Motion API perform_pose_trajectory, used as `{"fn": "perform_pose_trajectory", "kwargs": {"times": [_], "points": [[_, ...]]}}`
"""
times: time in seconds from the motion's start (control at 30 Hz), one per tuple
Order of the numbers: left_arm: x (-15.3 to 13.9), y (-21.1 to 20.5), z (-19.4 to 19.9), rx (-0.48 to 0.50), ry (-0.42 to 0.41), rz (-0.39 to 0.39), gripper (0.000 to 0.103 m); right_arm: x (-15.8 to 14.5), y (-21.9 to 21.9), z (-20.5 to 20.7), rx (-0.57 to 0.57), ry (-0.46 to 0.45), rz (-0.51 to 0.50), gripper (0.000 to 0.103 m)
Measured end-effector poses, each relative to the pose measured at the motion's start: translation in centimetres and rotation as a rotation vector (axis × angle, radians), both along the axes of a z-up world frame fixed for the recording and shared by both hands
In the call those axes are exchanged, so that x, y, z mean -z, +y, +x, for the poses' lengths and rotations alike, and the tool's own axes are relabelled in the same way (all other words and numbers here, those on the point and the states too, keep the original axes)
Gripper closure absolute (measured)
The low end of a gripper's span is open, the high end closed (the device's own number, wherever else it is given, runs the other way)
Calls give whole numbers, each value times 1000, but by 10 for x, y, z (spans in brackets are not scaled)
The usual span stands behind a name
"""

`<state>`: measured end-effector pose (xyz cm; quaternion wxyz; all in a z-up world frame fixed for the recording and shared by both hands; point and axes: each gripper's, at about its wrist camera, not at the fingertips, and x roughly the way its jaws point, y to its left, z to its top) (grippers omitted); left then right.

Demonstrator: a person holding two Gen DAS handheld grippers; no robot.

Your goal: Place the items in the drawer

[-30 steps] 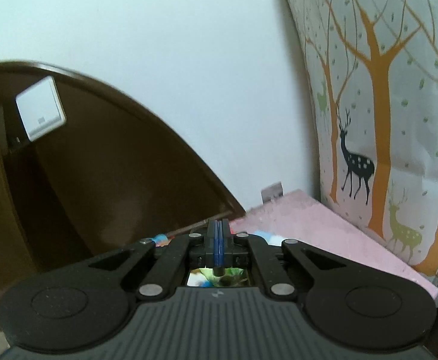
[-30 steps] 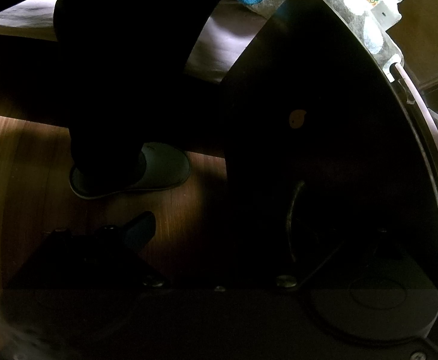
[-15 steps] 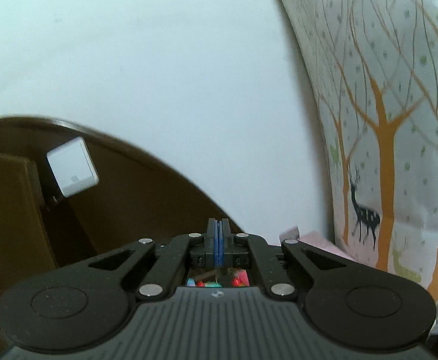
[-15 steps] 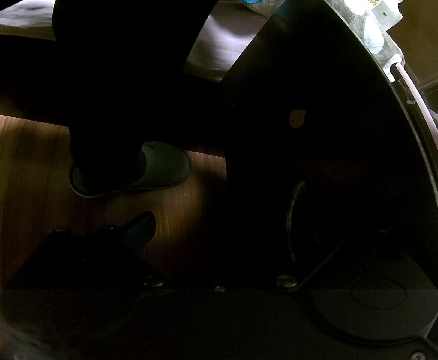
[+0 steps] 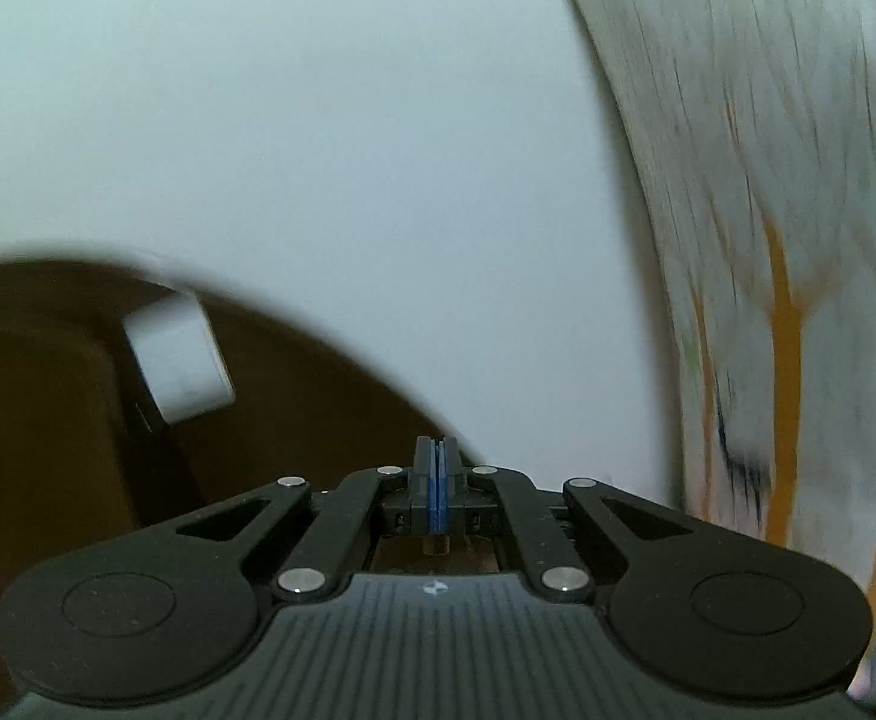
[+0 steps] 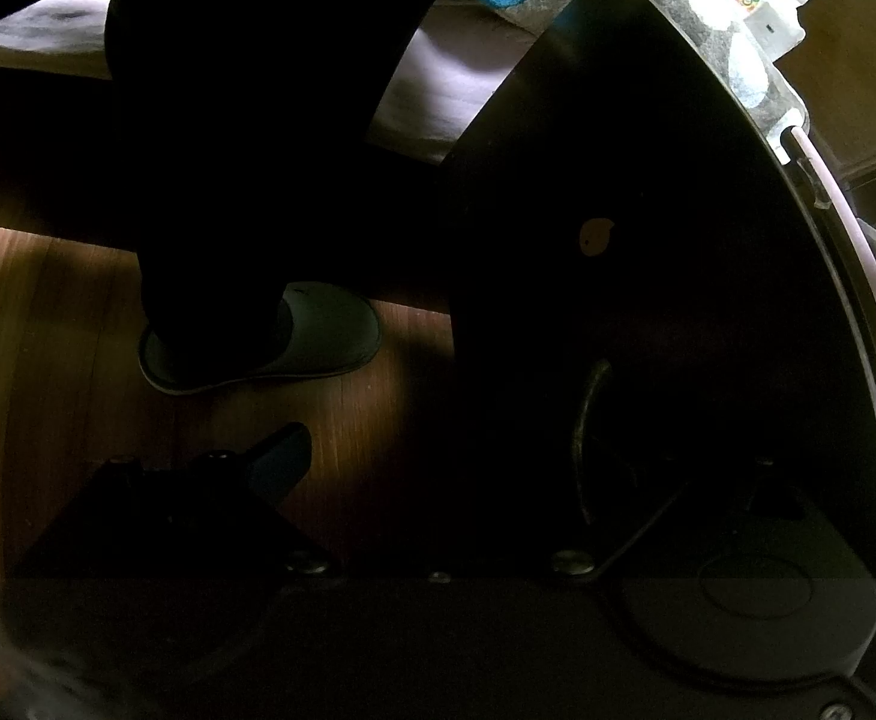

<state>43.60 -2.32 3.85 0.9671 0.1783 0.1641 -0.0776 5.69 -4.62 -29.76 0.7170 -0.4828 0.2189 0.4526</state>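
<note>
Drawer front (image 6: pixel 648 240): dark wood, judged rigid and heavy. Take it by the curved handle (image 6: pixel 585 438), low on it. Your right claw (image 6: pixel 438 456) stands apart at the handle. Your left claw (image 5: pixel 438 480) is pressed together, empty.

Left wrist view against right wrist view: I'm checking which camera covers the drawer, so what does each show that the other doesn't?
Only the left wrist view shows the left gripper, shut with nothing between its blue pads, a white wall, a blurred tree-print curtain, a white box and brown furniture.

Only the right wrist view shows a dark cabinet front with its curved handle, a wood floor, a person's slippered foot and the right gripper's one visible finger.

Shared: nothing recognisable; no open drawer in either.
</note>
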Motion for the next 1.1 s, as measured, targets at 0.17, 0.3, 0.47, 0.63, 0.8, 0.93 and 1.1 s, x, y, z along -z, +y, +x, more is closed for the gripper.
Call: {"fn": "perform_pose_trajectory", "kwargs": {"times": [0.17,0.3,0.47,0.63,0.8,0.93,1.1], "points": [[86,1,3,4,194,83,103,0,-1,1,0,1,-1,7],[106,9,-4,-12,232,53,103,0,-1,0,-2,-1,1,7],[88,13,-15,-9,184,32,103,-1,0,1,-2,1,0,6],[54,12,-23,8,100,16,103,-1,0,1,0,1,-1,7],[17,4,-33,33,22,7,103,-2,0,2,-2,1,-2,7],[1,-1,-40,46,-22,5,103,-2,1,1,3,2,-2,7],[-3,-4,-53,53,-30,3,103,-3,0,1,2,3,-3,7]]}}
